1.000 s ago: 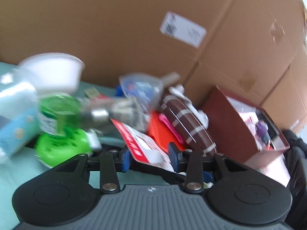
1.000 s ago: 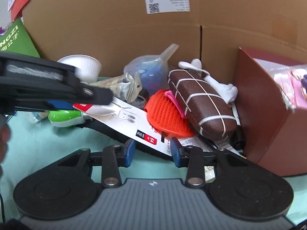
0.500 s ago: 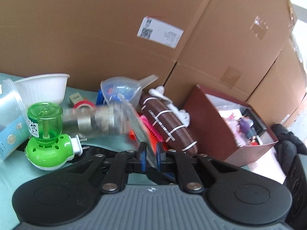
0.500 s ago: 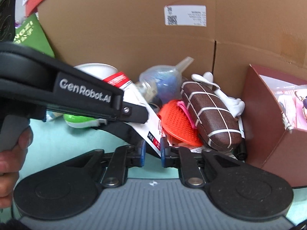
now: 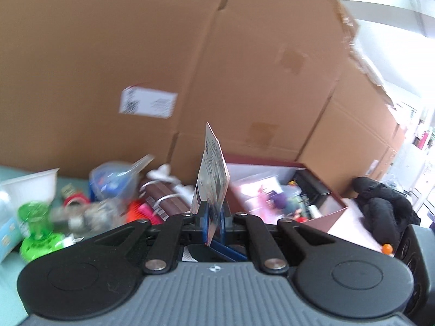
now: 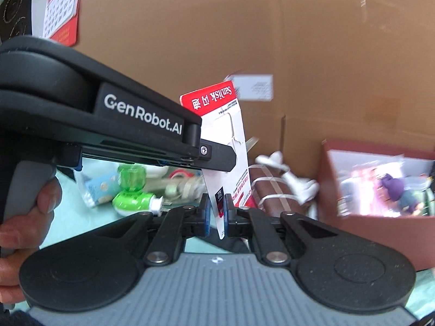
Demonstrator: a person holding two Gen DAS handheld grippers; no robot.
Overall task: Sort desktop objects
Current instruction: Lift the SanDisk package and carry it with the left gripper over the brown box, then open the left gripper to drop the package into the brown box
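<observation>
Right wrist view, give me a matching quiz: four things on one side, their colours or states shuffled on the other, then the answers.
Things:
1. memory card pack
2. mosquito repellent plug-in
3. storage box
4. glasses case

Colours or states:
A. green, lying on the teal table
B. dark red, open, with toys inside
C. brown with white stripes
D. red and white, pinched upright in the right tool, with the left tool also on it

Pairs: 1-D, 2-A, 3-B, 4-C
</observation>
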